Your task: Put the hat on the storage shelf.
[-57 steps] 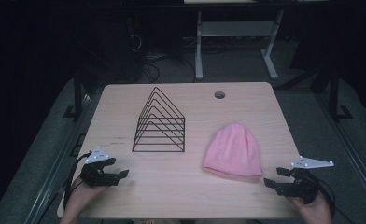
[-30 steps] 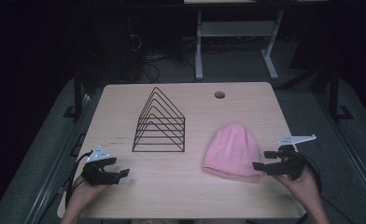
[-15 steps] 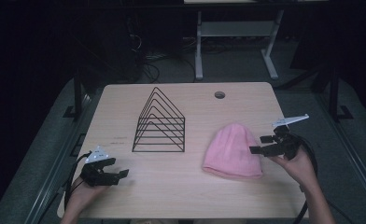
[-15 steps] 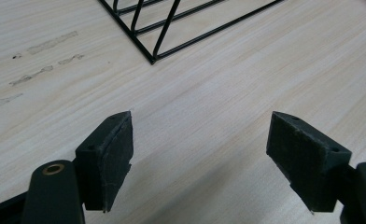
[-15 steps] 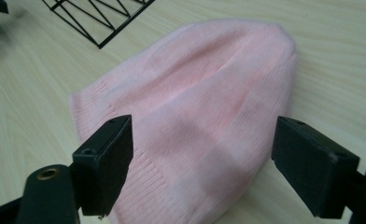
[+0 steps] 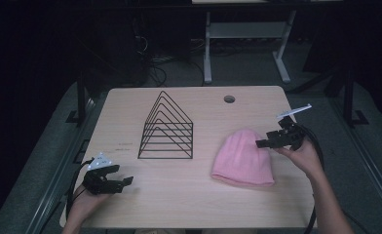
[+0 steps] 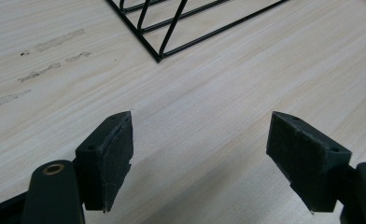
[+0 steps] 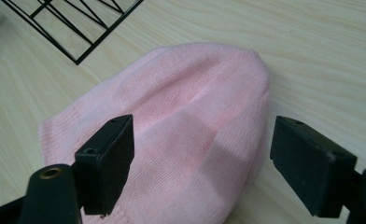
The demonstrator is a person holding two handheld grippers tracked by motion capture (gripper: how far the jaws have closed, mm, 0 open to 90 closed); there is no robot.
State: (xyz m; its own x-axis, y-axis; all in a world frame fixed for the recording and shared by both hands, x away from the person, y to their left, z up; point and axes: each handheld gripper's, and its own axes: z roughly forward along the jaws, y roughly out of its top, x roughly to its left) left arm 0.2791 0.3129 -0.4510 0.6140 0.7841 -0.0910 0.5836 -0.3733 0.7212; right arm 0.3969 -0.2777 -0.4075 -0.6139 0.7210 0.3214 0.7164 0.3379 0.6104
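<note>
Right gripper view: open tool over pink hat

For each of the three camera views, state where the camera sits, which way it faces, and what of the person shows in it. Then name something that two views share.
High view: fixed above the person's side, facing forward and down on the table; both forearms, the left gripper and the right gripper show.
Left gripper view: rides the left gripper, facing bare wood and a corner of the wire rack; its open jaws show.
Right gripper view: rides the right gripper, facing down on the pink beanie; its open jaws show.
Shared: the wire rack appears in both gripper views.
</note>
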